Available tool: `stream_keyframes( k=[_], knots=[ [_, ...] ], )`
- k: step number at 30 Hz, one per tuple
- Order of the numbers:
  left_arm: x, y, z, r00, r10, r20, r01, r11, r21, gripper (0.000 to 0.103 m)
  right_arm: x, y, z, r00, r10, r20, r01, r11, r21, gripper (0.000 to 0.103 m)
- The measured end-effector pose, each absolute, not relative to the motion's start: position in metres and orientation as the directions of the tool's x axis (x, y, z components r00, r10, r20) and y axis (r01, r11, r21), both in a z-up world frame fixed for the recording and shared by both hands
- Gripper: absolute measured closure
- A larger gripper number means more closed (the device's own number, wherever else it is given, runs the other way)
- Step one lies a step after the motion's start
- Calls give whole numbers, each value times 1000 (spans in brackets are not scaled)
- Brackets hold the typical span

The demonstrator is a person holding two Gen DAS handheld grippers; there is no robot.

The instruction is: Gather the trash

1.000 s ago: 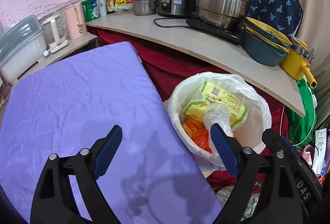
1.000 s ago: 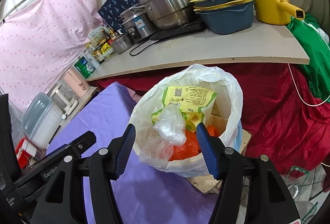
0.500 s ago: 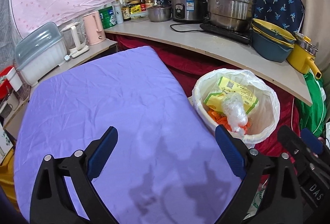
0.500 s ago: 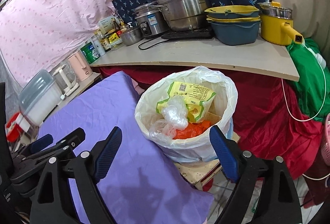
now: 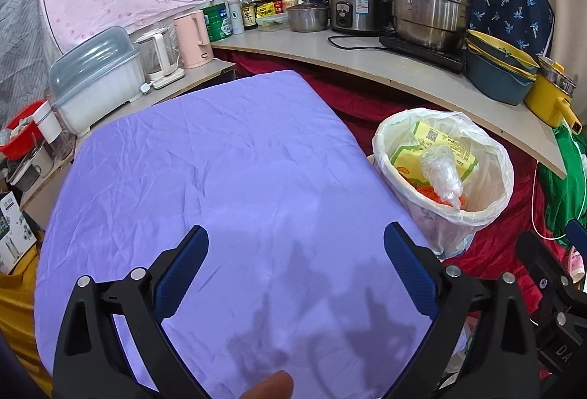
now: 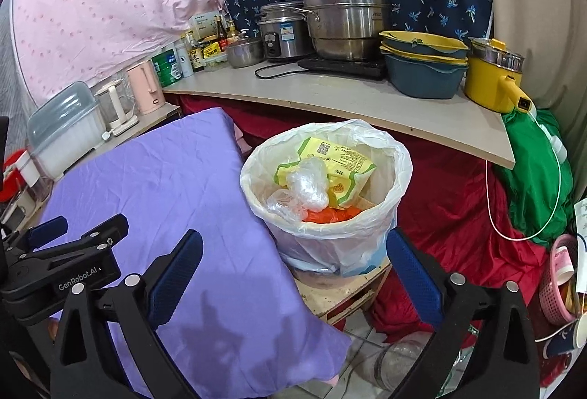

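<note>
A bin lined with a white bag (image 5: 488,211) (image 6: 400,164) stands beside the purple-covered table (image 5: 227,171) (image 6: 165,186). In it lie a yellow snack packet (image 5: 436,142) (image 6: 337,156), a crumpled clear plastic bag (image 5: 440,175) (image 6: 306,184) and orange trash (image 6: 326,215). My left gripper (image 5: 295,276) is open and empty above the table's near part. My right gripper (image 6: 293,279) is open and empty in front of the bin. The left gripper also shows in the right wrist view (image 6: 62,252).
A counter (image 6: 367,101) behind the bin holds steel pots (image 6: 345,13), stacked bowls (image 6: 422,68) and a yellow pot (image 6: 491,76). Kettles (image 5: 190,39) and a lidded box (image 5: 95,76) stand left. Red cloth (image 6: 447,222) and green cloth (image 6: 535,178) hang at right.
Both grippers have pulled back and up from the bin, and the right one has opened wider. The clear plastic bag stays in the bin.
</note>
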State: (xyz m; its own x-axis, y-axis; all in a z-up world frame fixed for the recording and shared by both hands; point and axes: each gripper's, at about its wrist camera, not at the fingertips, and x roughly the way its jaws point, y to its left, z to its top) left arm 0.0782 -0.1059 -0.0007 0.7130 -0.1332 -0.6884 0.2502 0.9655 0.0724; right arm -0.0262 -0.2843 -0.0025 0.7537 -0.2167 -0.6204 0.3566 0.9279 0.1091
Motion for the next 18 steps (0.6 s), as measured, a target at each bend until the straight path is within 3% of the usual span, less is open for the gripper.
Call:
stream_keyframes(
  k=[18],
  knots=[
    [68, -110, -1, 708, -145, -691, 257, 964, 62, 11, -32, -276, -3, 755, -229, -614, 346, 935, 78, 6]
  ],
)
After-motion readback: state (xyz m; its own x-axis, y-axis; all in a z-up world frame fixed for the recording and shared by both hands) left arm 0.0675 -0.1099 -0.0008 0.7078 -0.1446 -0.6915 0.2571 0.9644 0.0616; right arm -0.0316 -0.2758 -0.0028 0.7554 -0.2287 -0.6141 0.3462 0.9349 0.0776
